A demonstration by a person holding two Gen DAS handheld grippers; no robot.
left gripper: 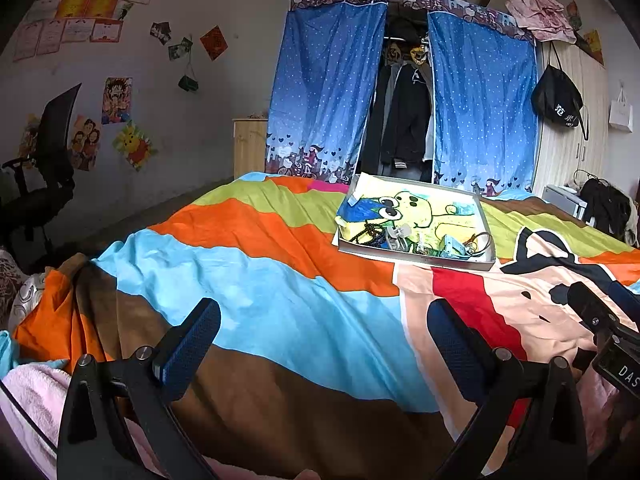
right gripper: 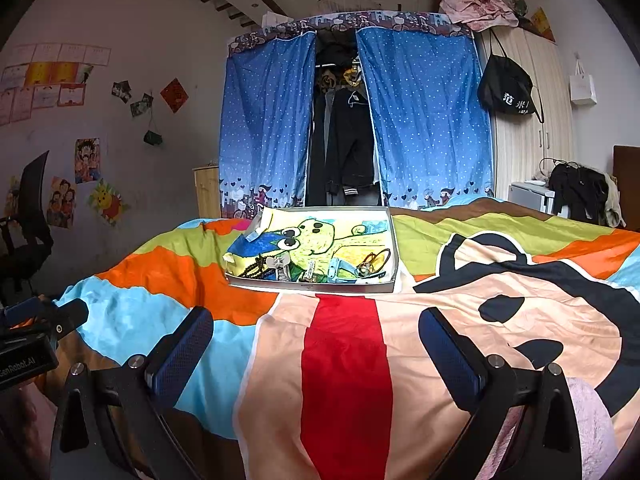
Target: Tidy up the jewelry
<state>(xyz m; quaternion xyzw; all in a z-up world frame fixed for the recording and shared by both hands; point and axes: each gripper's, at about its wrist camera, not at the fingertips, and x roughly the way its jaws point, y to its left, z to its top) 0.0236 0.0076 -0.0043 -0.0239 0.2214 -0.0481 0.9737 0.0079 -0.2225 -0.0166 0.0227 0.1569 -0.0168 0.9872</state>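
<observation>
room: wide stretch of striped bedspread [right gripper: 344, 360] lying bare between both grippers and the tray | left gripper [left gripper: 324, 344] hovering, fingers spread wide, holding nothing | right gripper [right gripper: 316, 344] likewise gaping, empty | shallow box tray [right gripper: 394, 240] sitting mid-bed, well apart from both | jewelry [right gripper: 320, 270]: beads, clips, bangle bunching along its near wall

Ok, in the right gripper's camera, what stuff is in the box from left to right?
Dark round-bead bracelet → pale grey plastic claw hair clip → light blue rectangular clip → thin brown wire hoop, all along the near side of the shallow white cardboard box.
</observation>
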